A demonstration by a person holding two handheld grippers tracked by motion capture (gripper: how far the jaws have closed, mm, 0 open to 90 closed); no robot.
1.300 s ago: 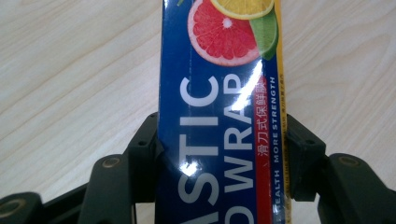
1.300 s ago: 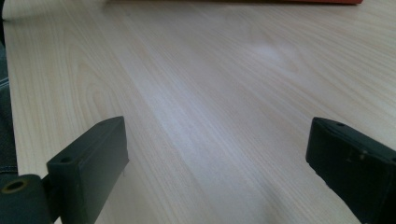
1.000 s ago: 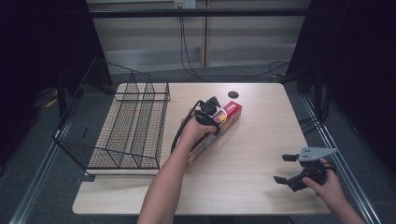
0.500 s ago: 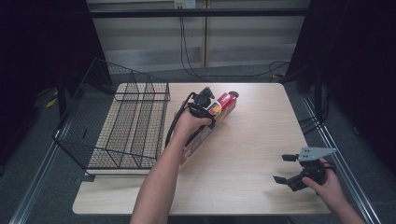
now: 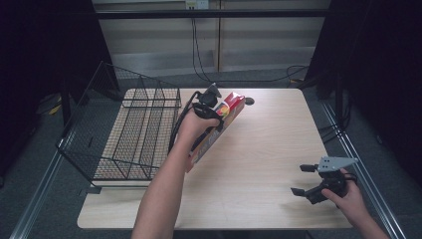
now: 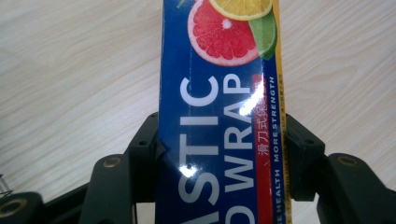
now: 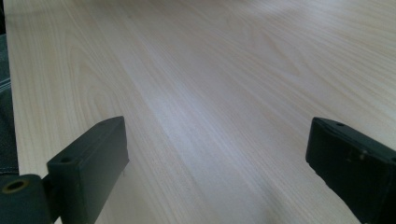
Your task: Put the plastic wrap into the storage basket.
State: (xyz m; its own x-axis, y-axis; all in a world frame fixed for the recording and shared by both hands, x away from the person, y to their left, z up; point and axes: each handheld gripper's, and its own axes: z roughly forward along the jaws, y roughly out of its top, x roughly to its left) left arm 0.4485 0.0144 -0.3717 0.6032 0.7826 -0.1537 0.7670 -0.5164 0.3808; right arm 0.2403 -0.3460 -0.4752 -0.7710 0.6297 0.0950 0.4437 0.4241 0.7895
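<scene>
A long plastic wrap box (image 5: 226, 121), blue with citrus pictures and a red end, is lifted off the wooden table (image 5: 263, 144) and tilted, its far end higher. My left gripper (image 5: 215, 113) is shut on its middle; in the left gripper view both jaws press the sides of the box (image 6: 219, 126), with my left gripper (image 6: 219, 140) centred under it. Near the front right corner my right gripper (image 5: 298, 180) rests low over the table, open. In the right gripper view, bare wood lies between the spread jaws of my right gripper (image 7: 215, 154).
A black wire basket (image 5: 129, 134) stands on the left part of the table, just left of the held box. A small dark round object (image 5: 249, 101) lies near the table's far edge. Cables (image 5: 199, 55) run along the floor behind.
My left gripper has raised the plastic wrap box and carried it further from the person and slightly left, tilting it more steeply. The right gripper has stayed in place.
</scene>
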